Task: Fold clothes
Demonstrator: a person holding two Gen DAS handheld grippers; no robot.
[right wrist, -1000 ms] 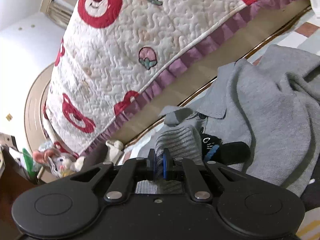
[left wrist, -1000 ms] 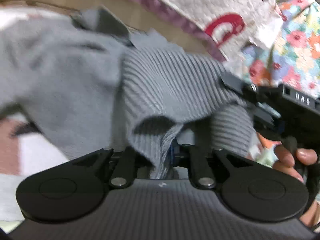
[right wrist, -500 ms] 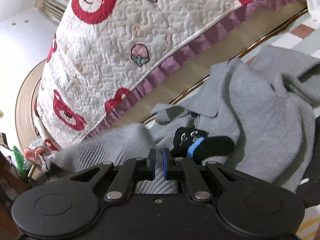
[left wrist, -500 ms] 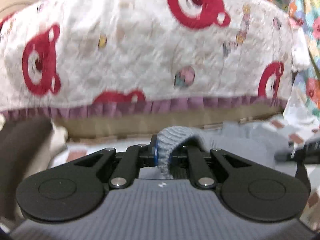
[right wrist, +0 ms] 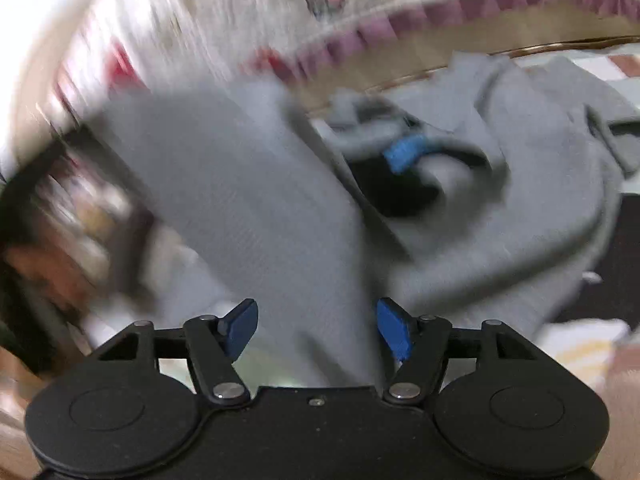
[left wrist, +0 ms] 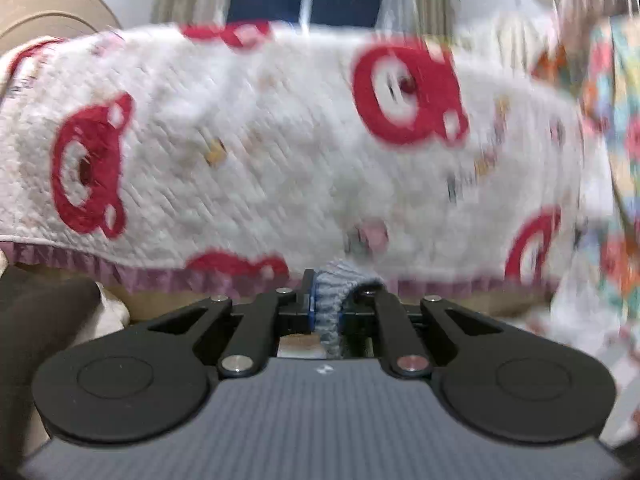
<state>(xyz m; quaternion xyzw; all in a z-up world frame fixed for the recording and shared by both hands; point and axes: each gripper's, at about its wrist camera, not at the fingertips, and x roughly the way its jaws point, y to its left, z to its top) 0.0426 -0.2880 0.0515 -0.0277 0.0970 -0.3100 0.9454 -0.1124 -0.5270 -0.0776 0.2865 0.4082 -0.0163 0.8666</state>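
1. Left gripper (left wrist: 325, 312): fingers pinching a ribbed edge of the grey knit sweater (right wrist: 256, 216); keep this grip firm.
2. Right gripper (right wrist: 316, 330): fingers spread, knit between them unclamped; regrip an edge before pulling taut.
3. Sweater: partly lifted, remainder heaped below the bear-print quilt (left wrist: 280, 152).
4. Black item with blue band (right wrist: 404, 184): lies on the heap; avoid folding it in.

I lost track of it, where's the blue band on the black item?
In the right wrist view, the blue band sits upper right of centre, on the black item nested in the grey knitted sweater.
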